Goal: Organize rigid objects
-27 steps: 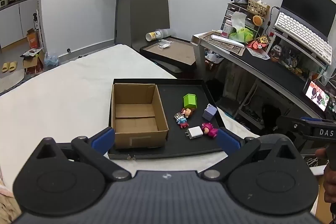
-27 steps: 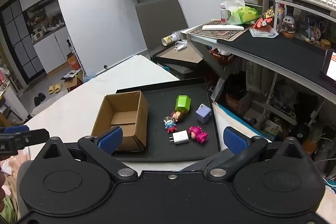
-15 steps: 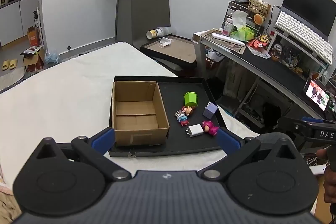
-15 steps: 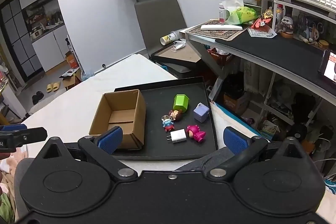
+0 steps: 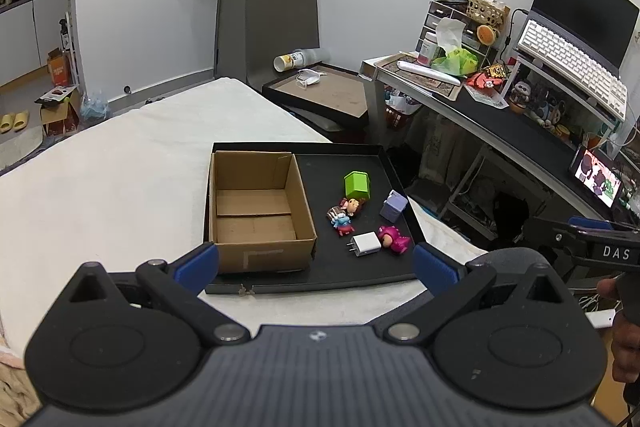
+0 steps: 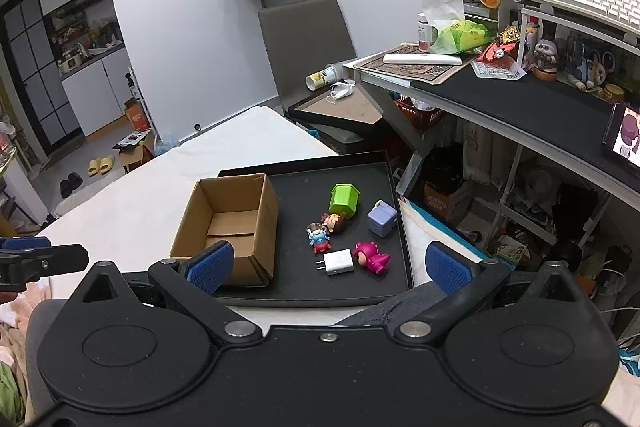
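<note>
You are at the very start of the sorting: nothing is picked yet, and the cardboard box [image 5: 256,205] on the left half of the black tray [image 5: 360,281] shows only its bare bottom flaps. The tray lies on a white-covered bed, and all the small items lie loose on its right half, well apart from both of your tools.

Your left hand-held gripper [image 5: 316,261] hovers short of the tray's near edge with its blue pads spread as wide as they go, holding and touching nothing. Your right hand-held gripper [image 6: 328,263] is the same: jaws fully apart, nothing between them, poised above the tray's near edge.

The likely first job is to take one loose piece and drop it into the box. Nearest to you are the white charger plug [image 6: 338,262], with its prongs pointing left, and the pink dinosaur toy [image 6: 372,255], which lies just beside it, perhaps touching. Behind them sit two small figurines, a blue one [image 6: 319,238] and a brown-haired one [image 6: 335,222], close together. The green house-shaped block [image 6: 344,201] is tipped on its side behind those, and the lilac cube [image 6: 382,219] stands off to the right.

The right tool looks best placed for the plug. You would need to come down over it, line the pads across its flat sides, and avoid nudging the dinosaur as you close.
</note>
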`<state>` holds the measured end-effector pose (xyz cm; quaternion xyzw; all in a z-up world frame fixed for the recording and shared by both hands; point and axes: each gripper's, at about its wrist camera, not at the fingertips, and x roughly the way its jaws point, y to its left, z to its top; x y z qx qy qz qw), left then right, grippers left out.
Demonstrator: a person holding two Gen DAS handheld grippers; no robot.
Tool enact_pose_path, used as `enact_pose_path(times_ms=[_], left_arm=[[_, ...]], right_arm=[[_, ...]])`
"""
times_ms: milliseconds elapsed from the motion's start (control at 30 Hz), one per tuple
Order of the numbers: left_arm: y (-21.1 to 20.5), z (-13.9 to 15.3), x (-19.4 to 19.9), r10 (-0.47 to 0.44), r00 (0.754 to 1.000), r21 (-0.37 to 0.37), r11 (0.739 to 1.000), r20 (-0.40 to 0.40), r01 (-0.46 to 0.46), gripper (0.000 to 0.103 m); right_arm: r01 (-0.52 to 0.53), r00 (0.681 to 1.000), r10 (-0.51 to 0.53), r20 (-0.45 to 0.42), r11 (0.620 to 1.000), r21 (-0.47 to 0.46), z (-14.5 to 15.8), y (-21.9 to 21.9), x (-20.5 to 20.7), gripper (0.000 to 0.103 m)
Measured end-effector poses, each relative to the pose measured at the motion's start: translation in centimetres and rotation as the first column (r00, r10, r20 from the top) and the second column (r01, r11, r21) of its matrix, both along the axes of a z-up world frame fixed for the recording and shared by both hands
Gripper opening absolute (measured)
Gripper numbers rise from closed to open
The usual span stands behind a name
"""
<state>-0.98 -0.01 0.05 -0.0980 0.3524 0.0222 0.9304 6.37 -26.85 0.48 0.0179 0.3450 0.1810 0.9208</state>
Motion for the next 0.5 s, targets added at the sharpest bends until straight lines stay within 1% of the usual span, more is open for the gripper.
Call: enact_pose_path(times_ms=[167, 300, 500], left_arm=[[-0.07, 0.07, 0.06, 0.001, 1.000, -0.002, 1.000, -0.001, -0.001, 0.102], [-0.08, -0.04, -0.06, 0.003, 1.000, -0.006, 1.000, -0.005, -0.003, 0.103], [0.09, -0.04, -0.19, 0.006, 1.000, -0.010, 1.000, -0.008, -0.006, 0.102]], right_arm=[[0.001, 1.000, -0.001, 0.001, 1.000, 0.004, -0.11, 0.02, -0.06, 0.103], [0.001, 1.000, 0.000, -0.019, 1.000, 0.030, -0.13, 0.01, -0.10, 0.103], [0.003, 1.000, -0.002, -0.009, 1.000, 0.023, -0.04, 0.07, -0.39, 0.103]])
